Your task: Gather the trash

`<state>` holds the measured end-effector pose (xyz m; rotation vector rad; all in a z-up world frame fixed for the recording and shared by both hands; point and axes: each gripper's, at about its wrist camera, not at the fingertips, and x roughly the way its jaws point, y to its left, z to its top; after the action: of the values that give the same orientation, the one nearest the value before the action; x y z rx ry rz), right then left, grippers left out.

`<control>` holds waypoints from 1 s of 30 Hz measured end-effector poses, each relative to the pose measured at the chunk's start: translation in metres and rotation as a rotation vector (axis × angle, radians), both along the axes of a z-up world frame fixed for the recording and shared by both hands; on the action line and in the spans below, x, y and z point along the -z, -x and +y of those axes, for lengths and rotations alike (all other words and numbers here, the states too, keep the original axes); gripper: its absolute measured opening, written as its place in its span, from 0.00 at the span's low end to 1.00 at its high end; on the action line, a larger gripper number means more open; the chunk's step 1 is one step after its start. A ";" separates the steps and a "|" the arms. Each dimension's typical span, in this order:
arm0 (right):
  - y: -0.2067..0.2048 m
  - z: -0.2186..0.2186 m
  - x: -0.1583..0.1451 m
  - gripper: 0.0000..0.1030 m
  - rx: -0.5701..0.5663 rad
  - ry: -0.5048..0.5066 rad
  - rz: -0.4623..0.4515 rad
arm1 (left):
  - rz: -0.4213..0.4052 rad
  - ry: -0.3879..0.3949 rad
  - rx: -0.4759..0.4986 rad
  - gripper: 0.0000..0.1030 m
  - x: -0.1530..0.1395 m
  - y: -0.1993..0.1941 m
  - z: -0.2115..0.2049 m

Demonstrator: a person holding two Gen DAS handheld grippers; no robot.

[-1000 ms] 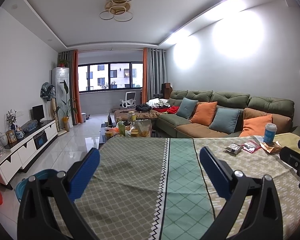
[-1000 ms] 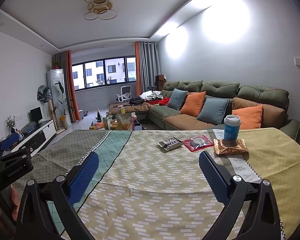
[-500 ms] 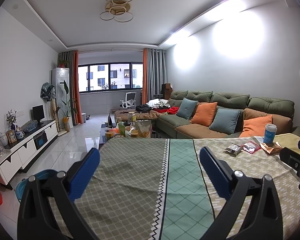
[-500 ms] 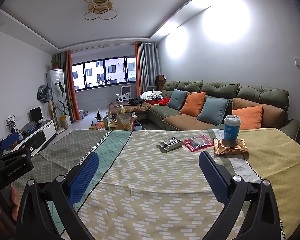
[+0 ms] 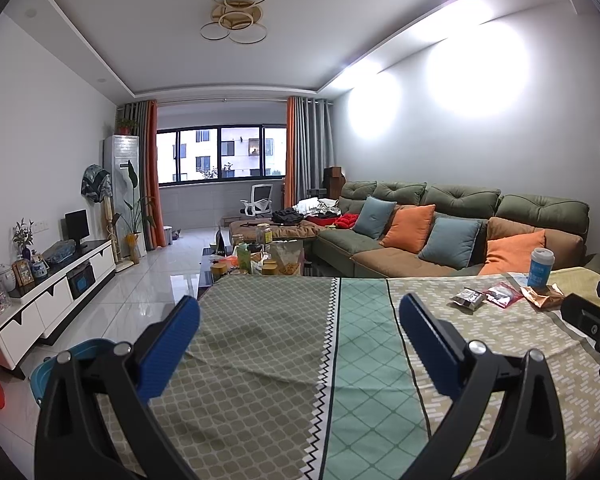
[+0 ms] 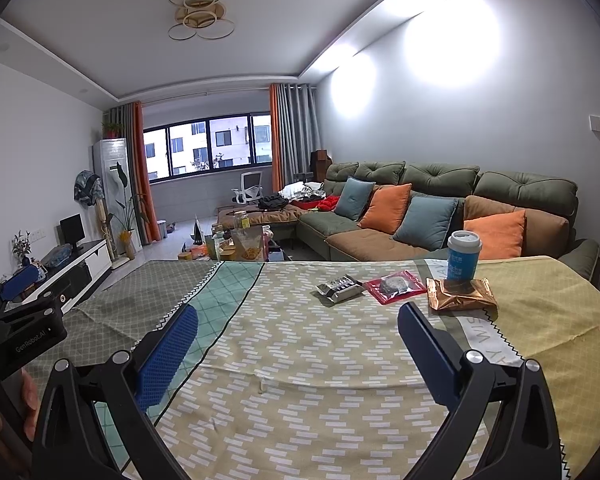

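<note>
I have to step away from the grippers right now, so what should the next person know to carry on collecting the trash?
Left gripper: open, empty, held above the left part of the tablecloth.
Right gripper: open, empty, pointed toward the trash.
Trash, all toward the table's far right: silver wrapper, red packet, copper wrapper with the blue paper cup standing on its far edge.
A blue bin sits on the floor beyond the table's left side.
Done: nothing picked up.
Left: all four pieces. The right gripper looks nearest; perhaps move the cup before the copper wrapper.
</note>
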<state>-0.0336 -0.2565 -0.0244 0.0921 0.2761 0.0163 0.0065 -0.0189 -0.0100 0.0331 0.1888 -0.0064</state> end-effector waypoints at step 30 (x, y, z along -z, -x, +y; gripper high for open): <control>-0.002 0.001 -0.001 0.97 -0.003 -0.002 -0.005 | 0.004 -0.001 0.003 0.97 0.001 -0.003 0.002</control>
<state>-0.0312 -0.2556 -0.0229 0.0932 0.2718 0.0201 0.0091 -0.0168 -0.0107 0.0348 0.1927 -0.0097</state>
